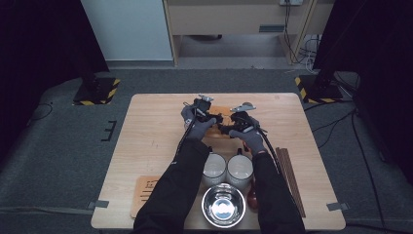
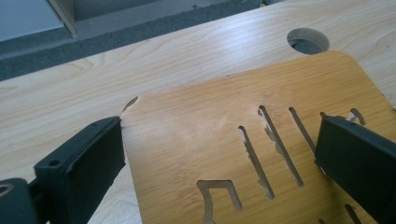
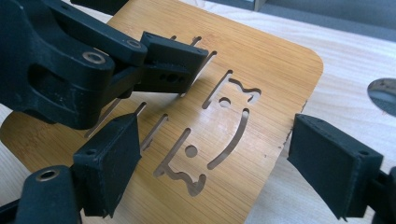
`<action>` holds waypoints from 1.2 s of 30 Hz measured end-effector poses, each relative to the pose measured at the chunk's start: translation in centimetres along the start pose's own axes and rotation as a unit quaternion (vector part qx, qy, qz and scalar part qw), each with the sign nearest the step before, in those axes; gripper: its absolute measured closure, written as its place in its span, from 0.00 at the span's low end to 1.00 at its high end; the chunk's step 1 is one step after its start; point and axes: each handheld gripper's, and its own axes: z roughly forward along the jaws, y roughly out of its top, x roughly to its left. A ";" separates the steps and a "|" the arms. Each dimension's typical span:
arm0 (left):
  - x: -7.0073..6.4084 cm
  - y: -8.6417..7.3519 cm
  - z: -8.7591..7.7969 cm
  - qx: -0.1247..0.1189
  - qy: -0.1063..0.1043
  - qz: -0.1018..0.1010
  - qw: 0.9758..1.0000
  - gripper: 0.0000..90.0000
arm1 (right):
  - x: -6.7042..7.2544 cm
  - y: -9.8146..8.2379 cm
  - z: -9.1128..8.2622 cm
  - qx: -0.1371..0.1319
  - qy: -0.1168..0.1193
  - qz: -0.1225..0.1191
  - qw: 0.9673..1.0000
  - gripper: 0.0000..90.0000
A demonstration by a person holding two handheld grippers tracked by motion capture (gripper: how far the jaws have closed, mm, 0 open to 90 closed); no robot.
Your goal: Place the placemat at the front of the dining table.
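My right gripper point(image 3: 212, 156) has its 2 jaws spread wide over the bamboo mat point(image 3: 261, 88) (cut through with slots and a face-like pattern). My left gripper point(image 3: 84, 70) reaches over the mat's far side, on the pale table point(image 3: 355, 51).

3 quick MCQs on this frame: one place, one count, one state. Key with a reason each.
1. Where does the steel bowl sit?
A. near table edge, between the forearms
B. far left corner
C. on the floor

2. How many white cups stand beyond the bowl?
A. one
B. two
C. four

3. How do the right claw's jaws stand over the bamboo board?
A. open, apart over it
C. shut on a chopstick
B. shut on a cup

Key: 1 A, the high view shows it at the near edge; 2 B, a pair side by side; 3 A, the jaws stand wide apart.
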 end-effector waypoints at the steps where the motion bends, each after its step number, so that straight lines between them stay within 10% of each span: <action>1: 0.0 -0.1 0.1 0.003 0.000 -0.001 1.000 0.01 | 0.0 -0.1 0.1 0.003 0.000 0.001 1.000 0.18; 36: 0.2 -1.9 2.3 0.082 -0.011 -0.020 0.996 0.01 | 0.1 -1.5 2.2 0.083 0.008 0.014 0.996 0.18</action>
